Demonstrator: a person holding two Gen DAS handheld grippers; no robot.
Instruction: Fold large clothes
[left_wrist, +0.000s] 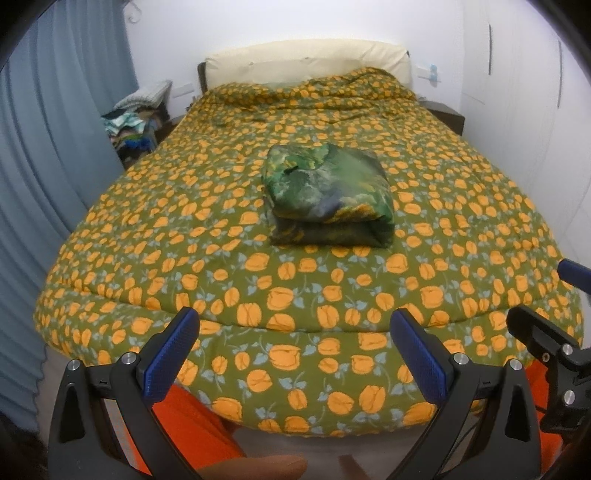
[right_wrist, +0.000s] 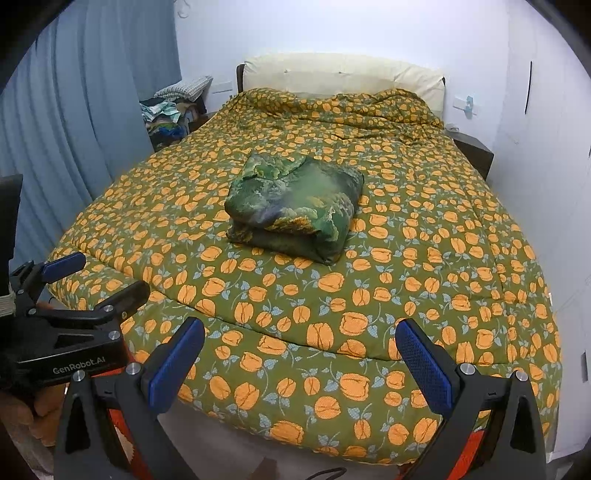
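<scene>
A green patterned garment (left_wrist: 327, 194) (right_wrist: 293, 206) lies folded into a thick square bundle in the middle of the bed (left_wrist: 147, 236) (right_wrist: 424, 258), on an olive quilt with orange tulips. My left gripper (left_wrist: 293, 332) hangs open at the foot of the bed, well short of the bundle, with nothing between its blue pads (left_wrist: 173, 354). My right gripper (right_wrist: 301, 341) is likewise open and empty at the foot of the bed. In the right wrist view the left gripper (right_wrist: 96, 277) shows at the left edge, open. The right gripper (left_wrist: 546, 291) shows at the right edge of the left wrist view.
A cream headboard (right_wrist: 343, 79) backs the bed. Blue curtains (left_wrist: 55, 147) hang on the left, with a pile of clothes (right_wrist: 170, 114) beside the bed's head. A dark nightstand (right_wrist: 474, 153) and white wall stand on the right. Orange fabric (left_wrist: 192, 432) shows below the grippers.
</scene>
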